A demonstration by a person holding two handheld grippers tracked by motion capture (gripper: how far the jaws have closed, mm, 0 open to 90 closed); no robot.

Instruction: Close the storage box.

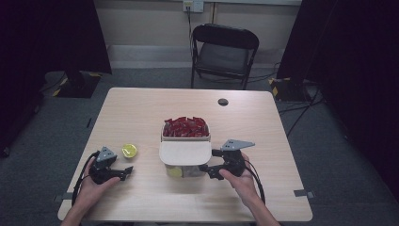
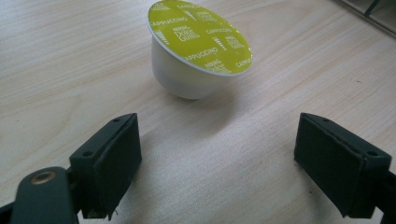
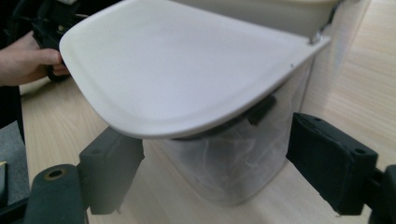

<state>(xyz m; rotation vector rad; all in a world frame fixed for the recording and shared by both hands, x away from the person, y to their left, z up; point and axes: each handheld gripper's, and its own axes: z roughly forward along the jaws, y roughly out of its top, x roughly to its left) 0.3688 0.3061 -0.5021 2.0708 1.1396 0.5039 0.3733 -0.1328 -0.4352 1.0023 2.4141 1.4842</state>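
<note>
A coffee capsule (image 2: 198,51) with a white body and a yellow-green foil top printed "Cappuccino" sits tilted on the wooden table (image 1: 141,108). It also appears left of the box (image 1: 129,150). My left gripper (image 2: 217,128) is open just short of the capsule, nothing between its pads; from above it lies near the front left (image 1: 127,172). A clear box (image 3: 233,163) carries a white hinged lid (image 3: 187,70) over its near half (image 1: 184,152). My right gripper (image 3: 215,140) is open at the box's right side (image 1: 209,161), one jaw on each side of its corner under the lid.
The box's far compartment holds several red packets (image 1: 186,126), and something yellow shows in the near one (image 1: 175,172). A dark round hole (image 1: 223,101) marks the far table. A black folding chair (image 1: 225,52) stands beyond. The other hand (image 3: 28,60) appears past the lid.
</note>
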